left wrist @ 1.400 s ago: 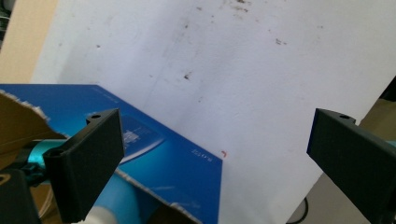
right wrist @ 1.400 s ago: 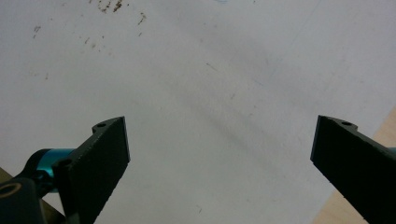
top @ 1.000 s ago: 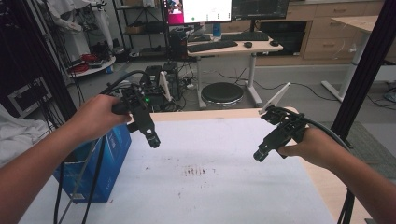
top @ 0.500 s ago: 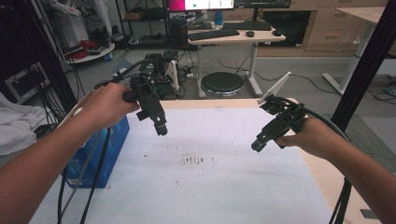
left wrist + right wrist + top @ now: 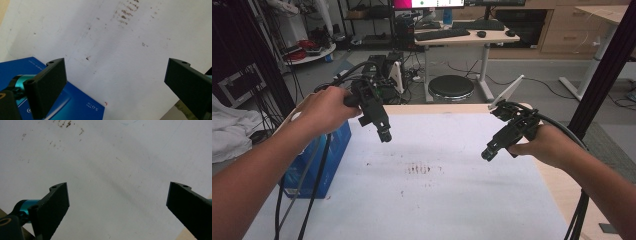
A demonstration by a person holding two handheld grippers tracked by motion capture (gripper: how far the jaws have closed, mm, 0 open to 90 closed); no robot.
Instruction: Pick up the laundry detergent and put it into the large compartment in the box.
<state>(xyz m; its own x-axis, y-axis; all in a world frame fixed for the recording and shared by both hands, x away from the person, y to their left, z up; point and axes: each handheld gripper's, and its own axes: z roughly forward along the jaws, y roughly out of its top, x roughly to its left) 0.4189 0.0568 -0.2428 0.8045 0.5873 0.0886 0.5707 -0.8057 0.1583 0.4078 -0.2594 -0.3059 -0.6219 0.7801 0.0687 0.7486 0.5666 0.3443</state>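
Observation:
A white sheet (image 5: 427,190) with brown smudges (image 5: 424,170) covers the table. My left gripper (image 5: 384,135) hangs above the sheet's left part, near a blue box (image 5: 319,160). In the left gripper view its jaws stand wide apart with nothing between them (image 5: 115,85), and the blue box (image 5: 80,105) lies below. My right gripper (image 5: 488,154) hovers over the sheet's right side. Its jaws in the right gripper view are also wide apart and empty (image 5: 117,205), over bare white sheet (image 5: 112,170).
The table's wooden edge (image 5: 562,190) shows at the right. Black cables (image 5: 307,200) trail down past the blue box. A black frame post (image 5: 602,70) rises at the right. Beyond the table stand a round stool (image 5: 451,87) and a desk (image 5: 462,35).
Both grippers have drifted slightly toward the near side of the table; the view has shifted a little. Nothing was picked up or let go.

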